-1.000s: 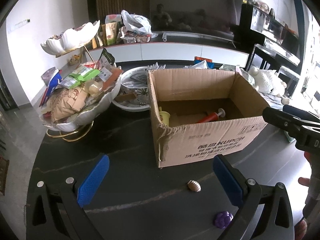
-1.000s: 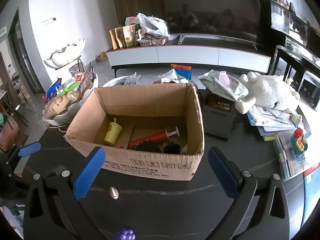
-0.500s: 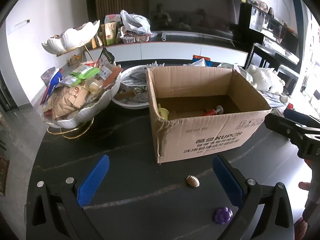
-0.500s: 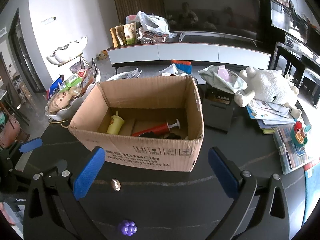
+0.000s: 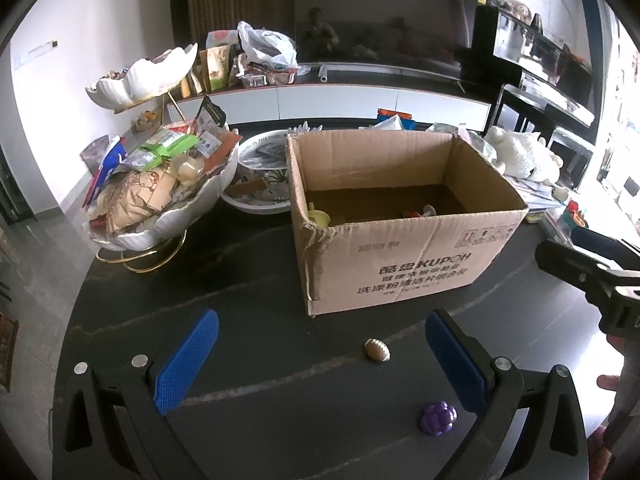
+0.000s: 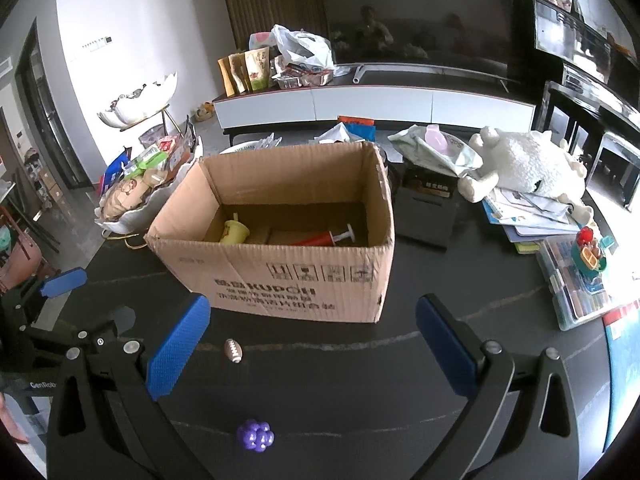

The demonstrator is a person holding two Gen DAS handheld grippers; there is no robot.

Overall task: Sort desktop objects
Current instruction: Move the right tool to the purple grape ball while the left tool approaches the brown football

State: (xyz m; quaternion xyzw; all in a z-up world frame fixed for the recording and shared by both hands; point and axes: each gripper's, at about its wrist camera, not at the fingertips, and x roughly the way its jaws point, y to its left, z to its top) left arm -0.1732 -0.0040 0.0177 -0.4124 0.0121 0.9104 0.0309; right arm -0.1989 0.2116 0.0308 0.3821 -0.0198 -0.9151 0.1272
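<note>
An open cardboard box [image 5: 400, 216] [image 6: 280, 272] stands on the dark table, holding a yellow cup [image 6: 235, 232] and a red pump [image 6: 320, 238]. In front of it lie a tiny toy football [image 5: 377, 349] [image 6: 233, 350] and a purple grape-shaped toy [image 5: 438, 418] [image 6: 255, 435]. My left gripper [image 5: 320, 364] is open with nothing between its blue pads, hovering short of the football. My right gripper [image 6: 312, 344] is open too, above both small toys. Each gripper shows at the edge of the other's view.
A white shell-shaped bowl [image 5: 200, 196] piled with snacks stands left of the box, a shallow bowl [image 5: 256, 204] behind it. Right of the box lie a black case [image 6: 426, 208], a plush toy [image 6: 528, 164], books and a crayon box [image 6: 576, 284].
Both grippers have pulled back from the box, which now looks smaller and farther. The football and the purple toy have come further into view. Both stay open.
</note>
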